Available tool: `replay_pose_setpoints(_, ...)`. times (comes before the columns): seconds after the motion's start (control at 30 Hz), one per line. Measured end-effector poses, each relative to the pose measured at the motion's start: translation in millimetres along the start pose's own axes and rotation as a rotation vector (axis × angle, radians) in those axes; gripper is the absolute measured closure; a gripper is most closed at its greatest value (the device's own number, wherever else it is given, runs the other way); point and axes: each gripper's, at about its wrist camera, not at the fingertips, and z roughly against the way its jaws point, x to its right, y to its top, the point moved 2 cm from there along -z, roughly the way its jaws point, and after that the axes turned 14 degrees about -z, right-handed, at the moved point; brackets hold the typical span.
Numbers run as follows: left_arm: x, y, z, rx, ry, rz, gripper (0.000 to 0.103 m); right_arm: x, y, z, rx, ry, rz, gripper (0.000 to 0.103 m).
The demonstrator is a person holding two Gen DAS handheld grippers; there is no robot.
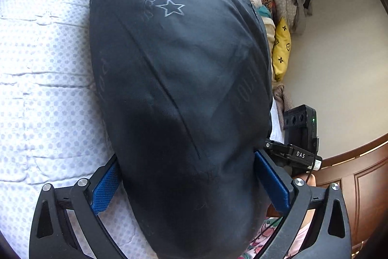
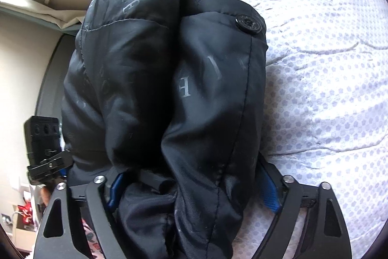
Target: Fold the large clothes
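In the left wrist view the dark padded jacket (image 1: 179, 89) fills the centre of the frame, lying on the dotted white bedspread (image 1: 43, 89) at the left. The left gripper (image 1: 186, 183) at the bottom has a thick fold of the jacket between its wide-set blue pads (image 1: 105, 188), which press on it. In the right wrist view the right gripper (image 2: 191, 188) clasps the bunched jacket likewise, a black button (image 2: 248, 23) showing upper right
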Motion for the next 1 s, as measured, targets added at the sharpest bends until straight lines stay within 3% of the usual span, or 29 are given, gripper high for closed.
replay_pose_setpoints(0.03,2.3,0.6,1.5,0.003,0.012,-0.007,0.003,3.0,-2.7,-3.5,-0.015,0.033,-0.023,0.037)
replay_pose_setpoints(0.4,26.1,13.0,13.4,0.037,0.090,-0.072,0.015,2.3,-17.2,-4.0,0.015,0.092,-0.015,0.047)
replay_pose_setpoints(1.0,0.8,9.9,118.2,0.216,0.227,-0.065,0.018,-81.0,-41.7,-42.7,-0.006,0.214,0.116,0.054)
